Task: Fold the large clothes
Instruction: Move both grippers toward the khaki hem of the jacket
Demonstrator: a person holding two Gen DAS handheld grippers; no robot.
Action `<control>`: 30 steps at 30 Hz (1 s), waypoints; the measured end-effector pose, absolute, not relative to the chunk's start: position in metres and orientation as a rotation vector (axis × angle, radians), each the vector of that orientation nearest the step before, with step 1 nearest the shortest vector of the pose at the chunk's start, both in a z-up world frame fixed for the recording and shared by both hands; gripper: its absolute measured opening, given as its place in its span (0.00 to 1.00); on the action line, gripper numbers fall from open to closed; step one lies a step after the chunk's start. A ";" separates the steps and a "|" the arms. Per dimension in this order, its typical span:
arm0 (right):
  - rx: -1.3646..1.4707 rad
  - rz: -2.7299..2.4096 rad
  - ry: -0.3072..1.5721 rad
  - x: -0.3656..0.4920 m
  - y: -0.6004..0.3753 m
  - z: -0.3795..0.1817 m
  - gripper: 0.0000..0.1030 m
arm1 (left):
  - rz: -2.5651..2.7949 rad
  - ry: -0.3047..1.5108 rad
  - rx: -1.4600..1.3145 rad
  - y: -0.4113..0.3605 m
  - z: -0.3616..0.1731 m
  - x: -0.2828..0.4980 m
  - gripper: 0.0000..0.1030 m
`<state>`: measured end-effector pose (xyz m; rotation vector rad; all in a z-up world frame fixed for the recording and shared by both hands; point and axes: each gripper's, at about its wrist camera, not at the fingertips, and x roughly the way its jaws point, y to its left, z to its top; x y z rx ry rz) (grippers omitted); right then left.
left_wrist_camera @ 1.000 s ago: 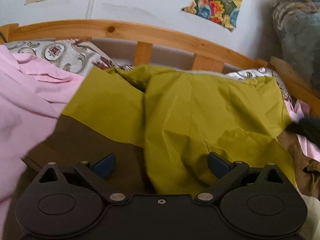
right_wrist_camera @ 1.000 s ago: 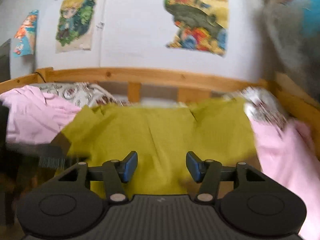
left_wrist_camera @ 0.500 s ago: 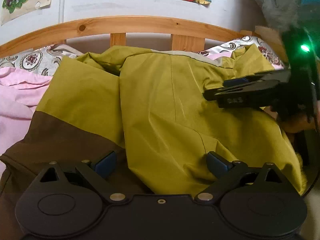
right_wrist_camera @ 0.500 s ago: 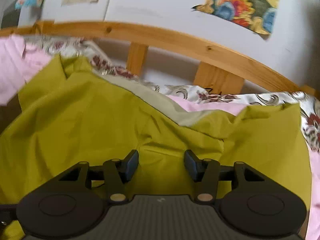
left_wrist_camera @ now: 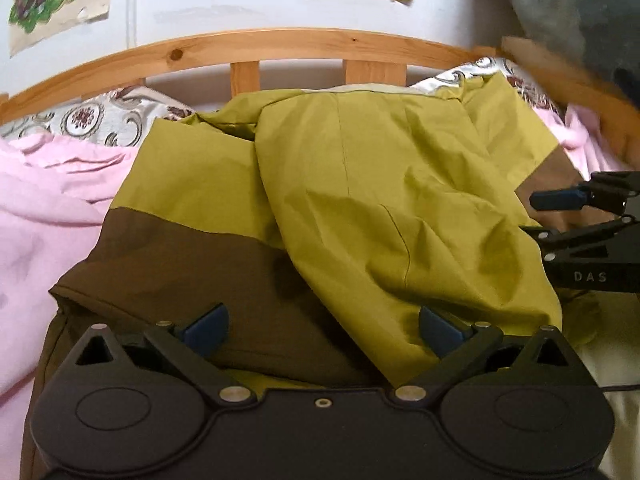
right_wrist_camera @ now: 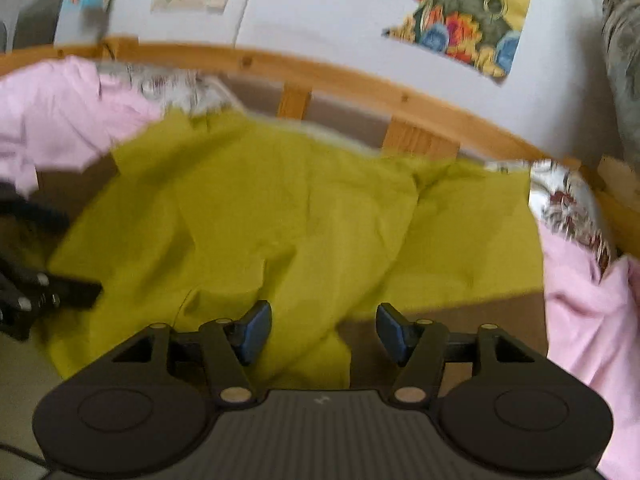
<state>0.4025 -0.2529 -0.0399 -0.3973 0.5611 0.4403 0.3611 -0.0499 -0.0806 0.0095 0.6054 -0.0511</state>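
Observation:
A large olive-green and brown garment (left_wrist_camera: 380, 208) lies crumpled on the bed, one green part folded over the brown band (left_wrist_camera: 192, 264). My left gripper (left_wrist_camera: 324, 326) is open wide just above its near edge, holding nothing. My right gripper (right_wrist_camera: 324, 330) is open and empty over the green cloth (right_wrist_camera: 280, 216) near a brown strip. The right gripper also shows at the right edge of the left wrist view (left_wrist_camera: 576, 216). The left gripper shows dark at the left edge of the right wrist view (right_wrist_camera: 36, 292).
Pink cloth (left_wrist_camera: 44, 208) lies to the left and another pink piece (right_wrist_camera: 592, 312) to the right. A patterned pillow (left_wrist_camera: 92, 120) sits against the wooden headboard (left_wrist_camera: 280, 44). Posters hang on the white wall (right_wrist_camera: 468, 16).
The right gripper has pulled back from the far collar area toward the near right side of the garment. The left gripper has stayed open and shifted slightly.

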 end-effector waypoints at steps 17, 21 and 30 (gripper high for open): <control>-0.278 0.468 0.480 0.312 -0.275 0.018 0.96 | -0.070 0.566 -0.017 -0.031 -0.023 0.268 0.99; -0.244 0.479 0.491 0.256 -0.288 0.032 1.00 | -0.107 0.555 0.001 -0.036 -0.015 0.222 0.99; -0.356 0.545 0.591 0.133 -0.304 0.039 1.00 | -0.288 0.606 -0.013 -0.059 -0.027 0.151 0.99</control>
